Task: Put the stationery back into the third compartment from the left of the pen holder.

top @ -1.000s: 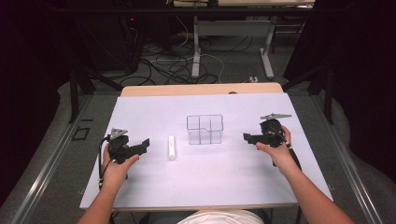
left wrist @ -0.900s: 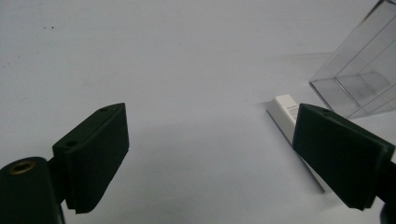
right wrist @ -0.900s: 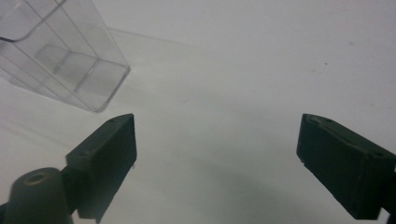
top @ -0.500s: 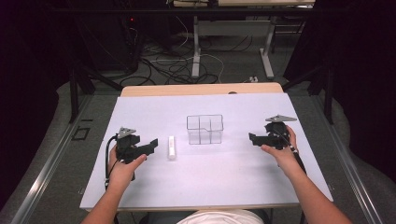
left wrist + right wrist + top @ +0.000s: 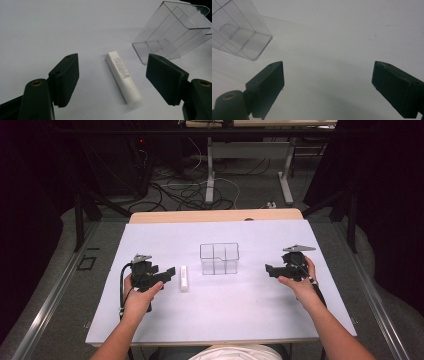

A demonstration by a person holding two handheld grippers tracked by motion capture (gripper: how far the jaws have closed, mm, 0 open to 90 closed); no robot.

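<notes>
Since the earlier frame, the left gripper advanced toward the white tube, its jaws narrowing but unclenched, nothing between them. That tube lay flat on the tabletop beside the clear organizer; probably light, rigid, slippery; grasp mid-body. Right gripper stood released.

One white tube, one clear divided box, one table.

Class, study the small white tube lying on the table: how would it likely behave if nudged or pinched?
The white tube looks round-bodied and lies flat, so a sideways nudge would probably roll it. Its smooth, plastic-looking surface may slip between pads. It seems small, likely light, and perhaps slightly squeezable.
</notes>
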